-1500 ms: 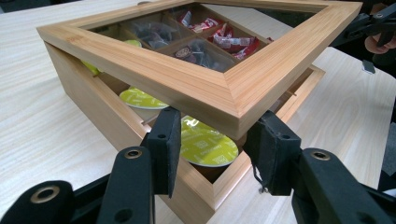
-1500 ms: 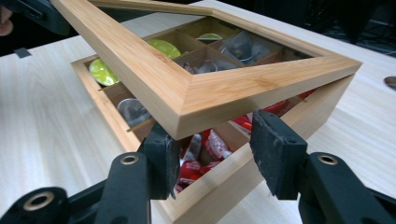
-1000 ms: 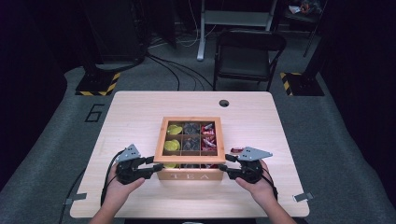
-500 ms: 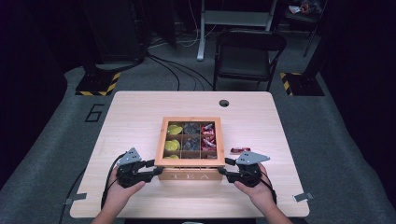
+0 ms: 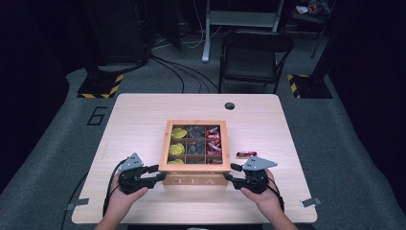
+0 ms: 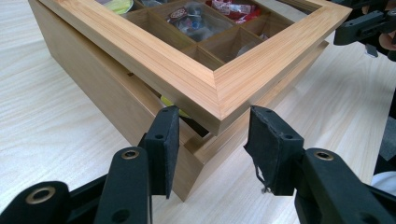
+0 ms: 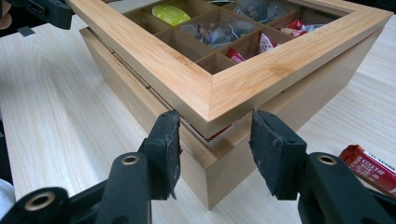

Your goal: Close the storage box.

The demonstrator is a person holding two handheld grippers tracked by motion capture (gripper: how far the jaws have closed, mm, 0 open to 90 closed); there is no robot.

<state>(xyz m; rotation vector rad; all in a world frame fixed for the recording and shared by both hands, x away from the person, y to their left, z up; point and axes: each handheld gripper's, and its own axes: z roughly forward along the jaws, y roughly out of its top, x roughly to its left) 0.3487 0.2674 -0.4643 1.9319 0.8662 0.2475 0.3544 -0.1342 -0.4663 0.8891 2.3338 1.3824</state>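
Dark studio floor surrounds a pale wooden desk (image 5: 143,120) where a wooden tea box (image 5: 195,179) sits near the front edge, its glazed lid (image 5: 194,167) raised slightly off the base. The left gripper (image 5: 158,175) straddles the lid's near-left corner; its jaws have just been opening, pads clear of the wood. The right gripper (image 5: 231,173) brackets the opposite corner, jaws likewise released. With neither corner clamped, the lid could drop shut or skew on its hinges. A red sachet (image 5: 246,154) lies just beside the box.

Red packet (image 5: 246,154) lay right of centre; chair (image 5: 253,55) stood at top; floor "6" (image 5: 97,116) at left.
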